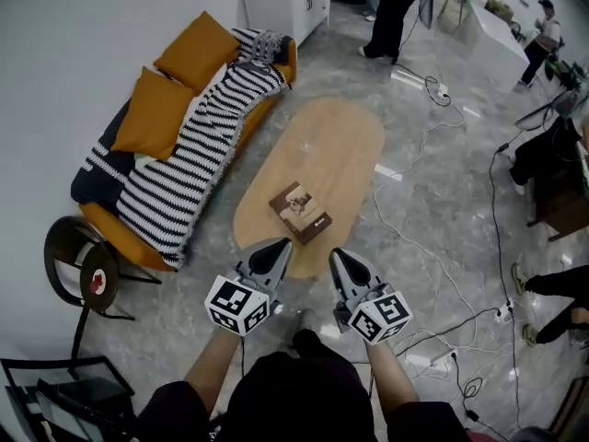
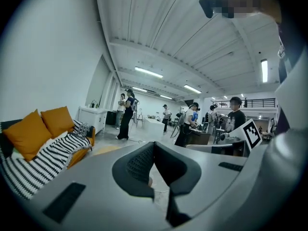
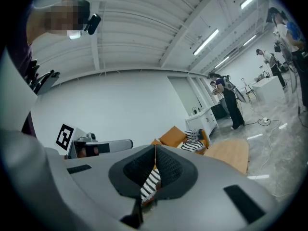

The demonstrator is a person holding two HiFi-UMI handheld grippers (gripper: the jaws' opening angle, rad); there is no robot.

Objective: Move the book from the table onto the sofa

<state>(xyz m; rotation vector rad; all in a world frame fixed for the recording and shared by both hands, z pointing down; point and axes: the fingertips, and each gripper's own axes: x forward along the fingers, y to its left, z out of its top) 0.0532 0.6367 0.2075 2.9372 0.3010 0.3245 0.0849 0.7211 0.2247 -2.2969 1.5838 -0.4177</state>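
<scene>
Brown book (image 1: 300,213) lies on the worktop (image 1: 350,145) just ahead, between my left claw (image 1: 270,258) and right claw (image 1: 347,267). Both are closed and empty. Its long axis slants toward the right one.

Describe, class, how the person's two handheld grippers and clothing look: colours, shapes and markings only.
The left gripper and right gripper match: pale grey bodies taper to dark, pointed jaws lined with black textured pads. Each carries a white cube printed with black square markers. The person wears a dark top.
</scene>
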